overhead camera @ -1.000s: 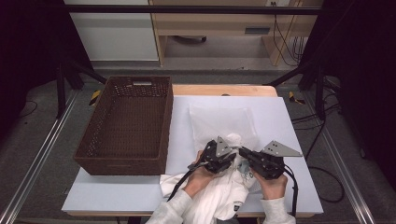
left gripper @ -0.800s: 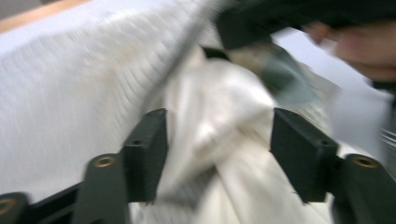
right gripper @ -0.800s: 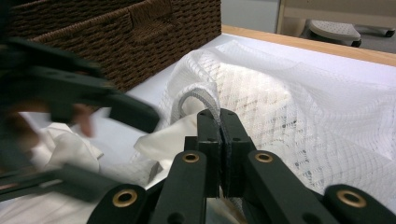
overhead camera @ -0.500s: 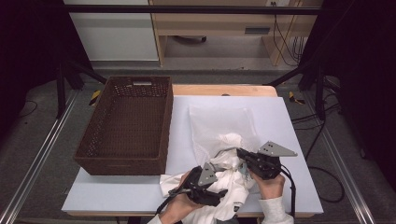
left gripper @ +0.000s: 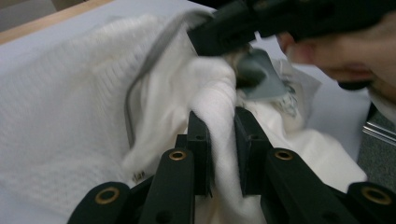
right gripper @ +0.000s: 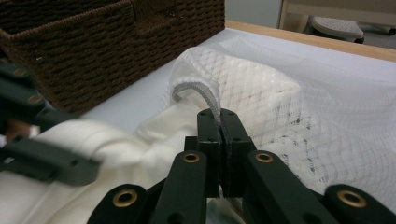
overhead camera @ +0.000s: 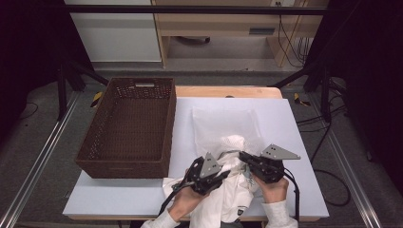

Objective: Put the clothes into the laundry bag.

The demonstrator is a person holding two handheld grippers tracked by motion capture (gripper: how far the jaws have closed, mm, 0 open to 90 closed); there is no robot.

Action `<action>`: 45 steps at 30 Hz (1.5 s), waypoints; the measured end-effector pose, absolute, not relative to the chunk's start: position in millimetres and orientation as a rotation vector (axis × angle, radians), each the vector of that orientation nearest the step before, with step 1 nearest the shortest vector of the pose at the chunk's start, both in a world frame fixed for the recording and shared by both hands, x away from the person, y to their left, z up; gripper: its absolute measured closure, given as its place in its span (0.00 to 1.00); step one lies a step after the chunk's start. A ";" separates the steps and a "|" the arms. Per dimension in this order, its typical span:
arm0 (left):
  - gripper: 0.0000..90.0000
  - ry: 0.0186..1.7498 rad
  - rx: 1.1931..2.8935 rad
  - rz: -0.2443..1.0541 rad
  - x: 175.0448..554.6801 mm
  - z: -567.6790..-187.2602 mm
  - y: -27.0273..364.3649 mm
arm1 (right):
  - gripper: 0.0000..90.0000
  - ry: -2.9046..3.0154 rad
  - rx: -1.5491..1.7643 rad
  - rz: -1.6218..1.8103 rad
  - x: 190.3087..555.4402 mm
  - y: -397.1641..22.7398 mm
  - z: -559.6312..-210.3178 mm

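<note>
Gripping white garment (left gripper: 219, 121), left claw (left gripper: 223, 140) just closing; right claw (right gripper: 220, 122) pinching mesh bag's grey trim (right gripper: 198, 91); labels unreadable.

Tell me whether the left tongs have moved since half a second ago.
Yes. The left tongs have moved up the high view, away from the table's near edge, closing onto the white garment.

There is one brown basket (overhead camera: 130, 126) on the left side of the table (overhead camera: 294, 123), one white mesh bag (overhead camera: 223, 126) near the middle, and one white cloth (overhead camera: 228, 202) at the near edge. Two grippers, the left gripper (overhead camera: 223, 175) and the right gripper (overhead camera: 243, 156), are at the cloth and bag.
</note>
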State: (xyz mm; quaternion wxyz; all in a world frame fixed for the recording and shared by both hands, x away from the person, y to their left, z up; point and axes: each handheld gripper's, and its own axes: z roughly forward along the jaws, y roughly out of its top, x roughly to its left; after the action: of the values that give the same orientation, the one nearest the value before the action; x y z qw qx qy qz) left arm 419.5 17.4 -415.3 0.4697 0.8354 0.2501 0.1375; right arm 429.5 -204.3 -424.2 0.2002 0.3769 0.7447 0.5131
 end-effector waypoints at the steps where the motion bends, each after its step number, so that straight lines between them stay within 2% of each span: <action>1: 0.86 0.617 2.047 0.329 425.7 -415.3 10.0 | 0.99 2.077 1.052 1.436 429.2 -204.2 -423.7; 7: 0.85 0.640 2.050 0.438 449.1 -434.4 -21.5 | 0.99 2.051 1.051 1.477 426.4 -208.9 -419.0; 11: 0.83 0.647 2.059 0.448 463.6 -454.0 -30.0 | 0.99 2.050 1.028 1.523 423.0 -208.3 -414.2; 14: 0.81 0.663 2.028 0.425 463.8 -453.2 -25.7 | 0.99 2.048 1.029 1.504 422.2 -208.5 -412.7; 16: 0.71 0.653 2.031 0.420 458.9 -449.1 -19.9 | 0.99 2.049 1.042 1.501 423.5 -210.5 -414.3; 20: 0.39 0.617 2.042 0.334 437.7 -437.1 0.6 | 0.99 2.061 1.054 1.465 425.9 -211.2 -418.4; 22: 0.32 0.585 2.056 0.333 424.2 -435.2 9.3 | 0.99 2.065 1.056 1.449 426.5 -209.9 -419.7; 27: 0.24 0.586 2.099 0.321 398.0 -450.7 21.5 | 0.99 2.068 1.053 1.437 426.1 -208.2 -421.2; 29: 0.24 0.608 2.159 0.377 397.7 -468.2 17.9 | 0.99 2.063 1.050 1.441 425.6 -208.5 -420.6; 32: 0.31 0.659 2.143 0.314 405.5 -480.3 16.6 | 0.99 2.063 1.050 1.448 425.3 -209.2 -420.0; 34: 0.43 0.675 2.154 0.300 408.3 -477.1 15.3 | 0.99 2.059 1.051 1.451 425.2 -209.1 -419.4; 37: 0.70 0.646 2.174 0.361 405.0 -470.5 13.2 | 0.99 2.059 1.046 1.456 425.2 -208.6 -418.6; 38: 0.75 0.642 2.178 0.365 404.4 -468.4 12.8 | 0.99 2.060 1.043 1.455 424.7 -208.9 -418.2; 40: 0.79 0.629 2.160 0.382 402.8 -460.7 12.7 | 0.99 2.056 1.048 1.459 424.5 -209.5 -417.7; 45: 0.80 0.631 2.076 0.437 408.6 -434.1 7.1 | 0.99 2.046 1.054 1.471 424.5 -211.5 -416.8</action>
State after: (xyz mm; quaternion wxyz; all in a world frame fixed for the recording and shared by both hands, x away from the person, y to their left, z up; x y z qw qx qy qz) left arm 408.6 7.1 -434.1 0.4476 0.8388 0.2548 0.1767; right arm 424.5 -211.5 -416.8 0.2034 0.3778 0.7334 0.5272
